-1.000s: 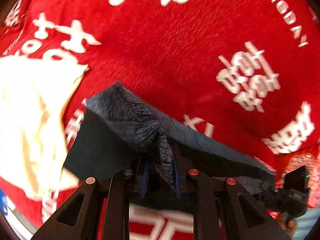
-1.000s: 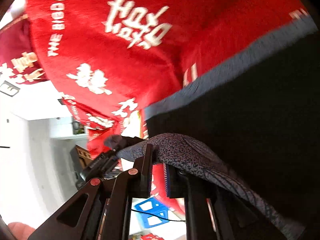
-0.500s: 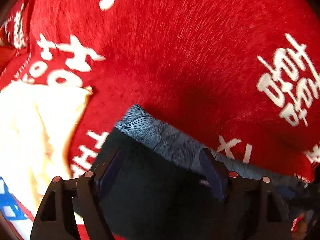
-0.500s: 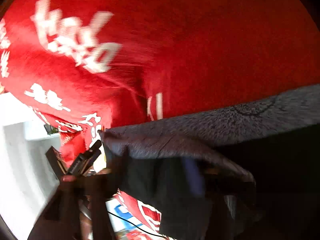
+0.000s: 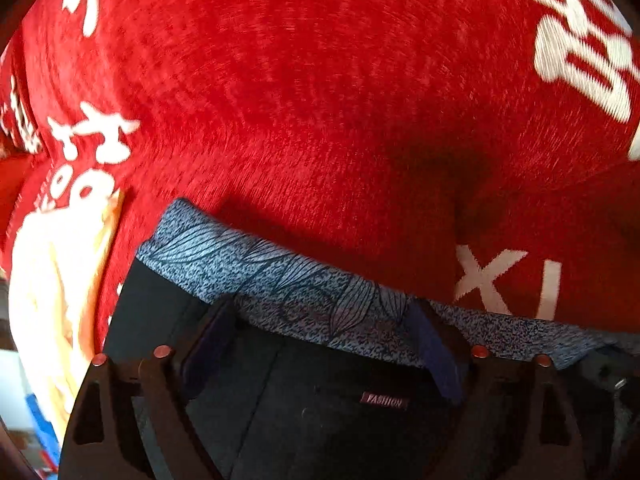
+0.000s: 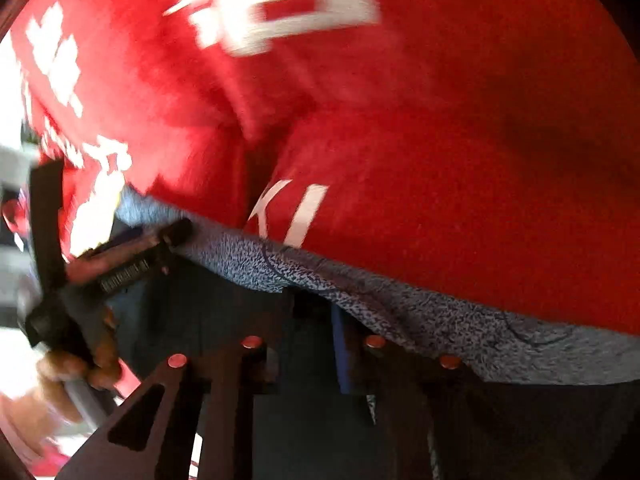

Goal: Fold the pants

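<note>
Dark pants (image 5: 280, 392) with a blue-grey patterned waistband (image 5: 248, 264) lie flat on a red cloth with white lettering (image 5: 320, 100). A small "FASHION" label (image 5: 384, 402) shows below the band. My left gripper (image 5: 320, 320) is open wide, its fingers (image 5: 212, 340) apart over the waistband, holding nothing. In the right wrist view the waistband (image 6: 420, 304) runs across the frame. My right gripper (image 6: 312, 312) hovers at the band with its jaws a little apart and nothing between them. The left gripper's body (image 6: 120, 264) shows at the left.
A cream-yellow garment (image 5: 52, 300) lies on the red cloth left of the pants. The cloth (image 6: 440, 140) spreads far beyond the pants. A hand (image 6: 68, 376) holds the left gripper at the table's left edge.
Both grippers let go of the waistband and opened. The lifted fabric dropped flat onto the red cloth. Both cameras came down closer to the pants.
</note>
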